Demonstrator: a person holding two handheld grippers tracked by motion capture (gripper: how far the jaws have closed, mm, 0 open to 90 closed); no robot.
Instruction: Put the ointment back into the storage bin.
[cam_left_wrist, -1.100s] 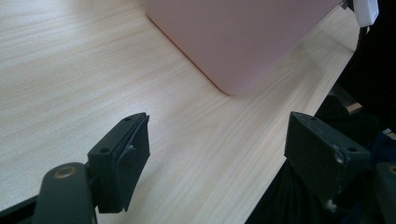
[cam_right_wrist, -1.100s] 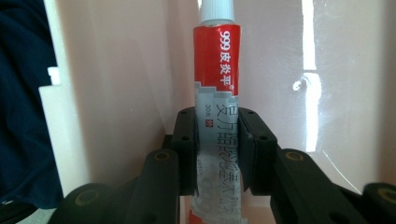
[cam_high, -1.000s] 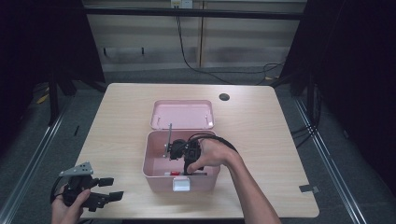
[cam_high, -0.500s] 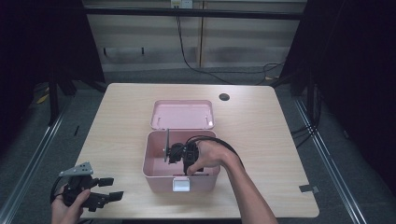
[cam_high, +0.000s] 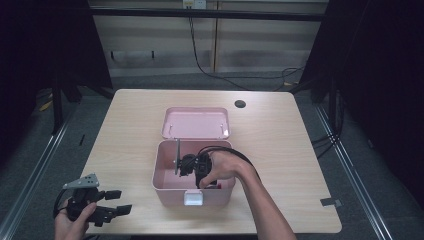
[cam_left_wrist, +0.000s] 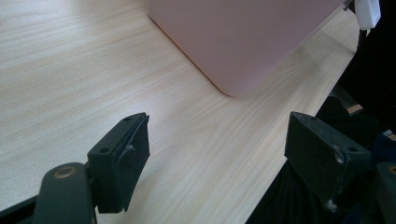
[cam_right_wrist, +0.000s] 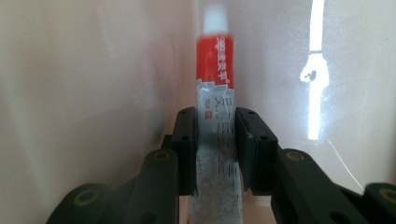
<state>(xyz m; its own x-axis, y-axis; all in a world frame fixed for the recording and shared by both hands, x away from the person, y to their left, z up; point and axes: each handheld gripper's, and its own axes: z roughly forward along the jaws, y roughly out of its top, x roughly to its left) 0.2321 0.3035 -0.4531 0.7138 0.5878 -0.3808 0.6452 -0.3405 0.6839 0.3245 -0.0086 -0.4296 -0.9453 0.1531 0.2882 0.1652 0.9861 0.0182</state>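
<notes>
The worktop (cam_high: 280, 130) carries an open pink box (cam_high: 165, 180), its lid (cam_high: 196, 122) lying flat behind it. Inside the box, the right tool (cam_right_wrist: 215, 140) clamps a red-and-white tube (cam_right_wrist: 215, 84). The left tool (cam_high: 117, 210) hovers with jaws wide and empty at the worktop's near-left edge.

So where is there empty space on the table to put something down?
The table is bare right of the pink box, up to the dark hole, and left of the box and its open lid. Inside the box it's crowded: the right gripper holds a tube.
</notes>
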